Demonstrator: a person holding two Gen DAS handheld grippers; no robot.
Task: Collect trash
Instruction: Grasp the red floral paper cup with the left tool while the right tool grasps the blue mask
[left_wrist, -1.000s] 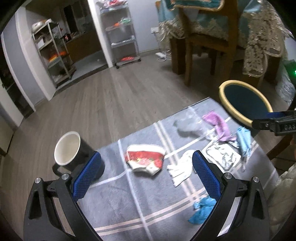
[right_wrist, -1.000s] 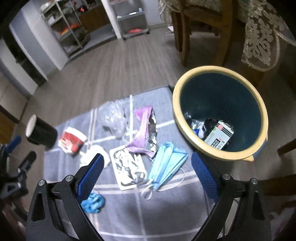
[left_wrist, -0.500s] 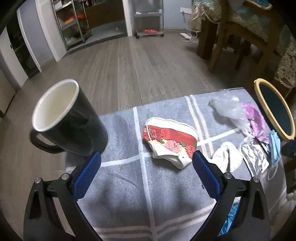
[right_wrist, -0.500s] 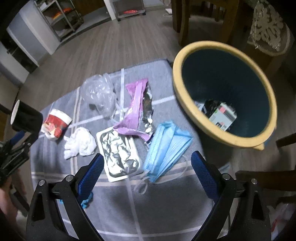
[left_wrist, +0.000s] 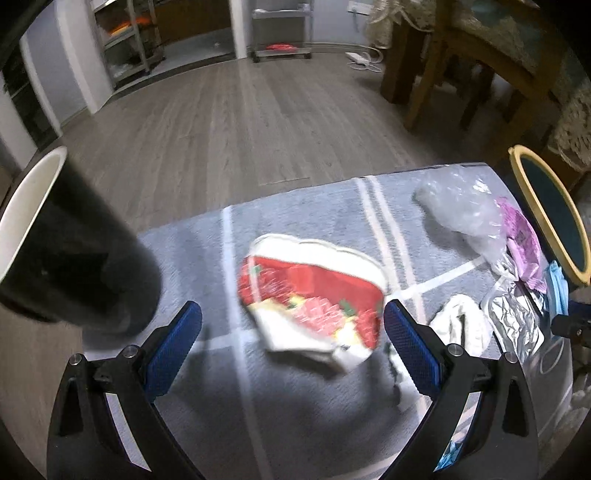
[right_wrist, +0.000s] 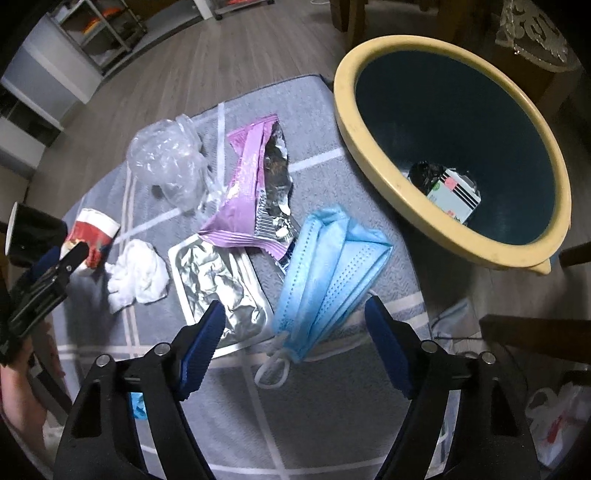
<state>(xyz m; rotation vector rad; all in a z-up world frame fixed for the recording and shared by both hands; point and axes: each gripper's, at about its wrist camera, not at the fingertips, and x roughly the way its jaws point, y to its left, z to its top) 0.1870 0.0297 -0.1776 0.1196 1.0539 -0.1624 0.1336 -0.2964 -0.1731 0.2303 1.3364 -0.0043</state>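
You're in a home dining room: grey wood-plank floor (left_wrist: 236, 122), lace-draped wooden dining table (left_wrist: 517, 44), metal storage racks (left_wrist: 129, 40).

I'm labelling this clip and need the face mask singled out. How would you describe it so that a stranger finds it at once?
Start at the big yellow-rimmed bin beside the grey checked mat. On the mat's edge nearest the bin lies the blue face mask, between the fingers of the right gripper, whose jaws are closing. It is the only pale blue pleated thing with white ear loops; its neighbours are a purple foil-lined wrapper and a silver foil tray.

Grey striped cloth (right_wrist: 332, 424) under mask (right_wrist: 328, 273), wrappers (right_wrist: 255, 184), mug (left_wrist: 70, 254)
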